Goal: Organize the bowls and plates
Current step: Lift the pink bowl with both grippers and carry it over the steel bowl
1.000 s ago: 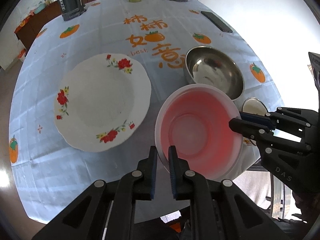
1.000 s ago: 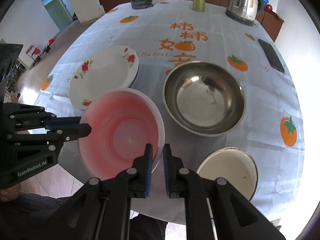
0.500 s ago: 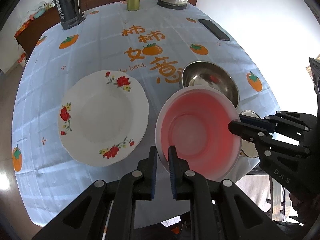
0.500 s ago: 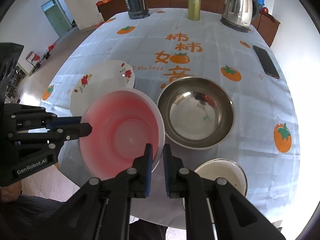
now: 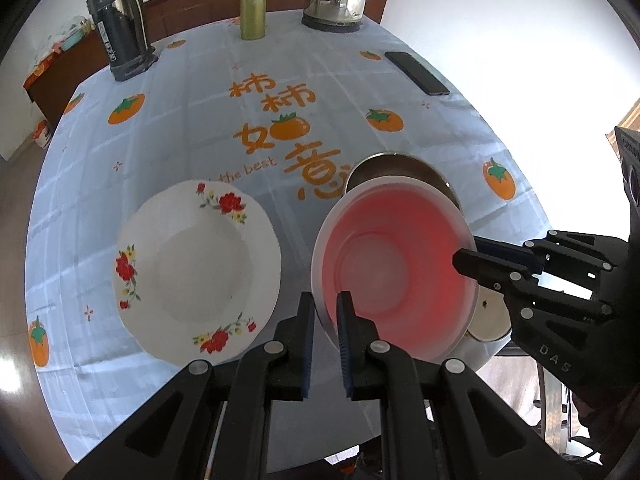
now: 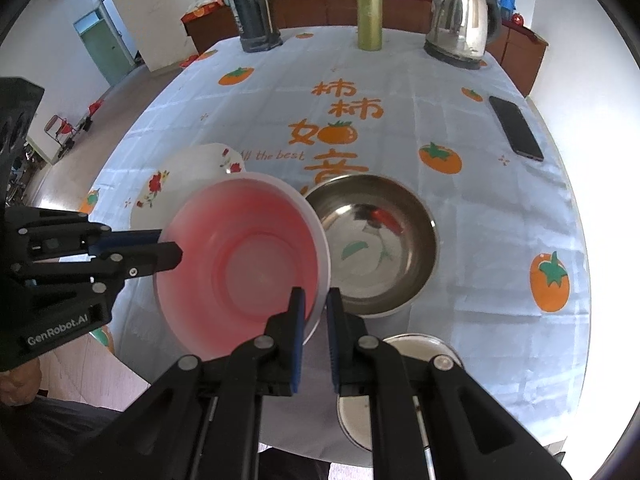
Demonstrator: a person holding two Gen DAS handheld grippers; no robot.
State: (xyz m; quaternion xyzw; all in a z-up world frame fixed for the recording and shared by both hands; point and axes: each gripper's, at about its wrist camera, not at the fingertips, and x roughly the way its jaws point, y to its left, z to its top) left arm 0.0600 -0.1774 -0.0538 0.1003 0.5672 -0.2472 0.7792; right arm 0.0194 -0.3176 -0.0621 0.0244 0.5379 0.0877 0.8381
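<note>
A translucent pink bowl (image 5: pixel 392 264) (image 6: pixel 244 264) hangs above the table, held between both grippers. My left gripper (image 5: pixel 322 300) (image 6: pixel 168 248) is shut on its left rim. On the opposite rim my right gripper (image 6: pixel 316 296) (image 5: pixel 466 252) is shut too. Just behind and to the right lies a steel bowl (image 6: pixel 384 240) (image 5: pixel 396 164), its near edge hidden by the pink bowl in the left wrist view. A white floral plate (image 5: pixel 192 268) (image 6: pixel 192 176) rests to the left. A small white enamel bowl (image 5: pixel 490 320) (image 6: pixel 412 342) sits near the front edge, partly hidden.
On the far side of the round table (image 6: pixel 500 220) with its persimmon cloth stand a dark thermos (image 6: pixel 252 12), a green flask (image 6: pixel 369 16) and a steel kettle (image 6: pixel 460 24). A black phone (image 6: pixel 516 128) lies at the right. The table's front edge is just below the grippers.
Both grippers have risen together with the pink bowl; the table looks farther away. The pink bowl now covers more of the steel bowl in the left wrist view.
</note>
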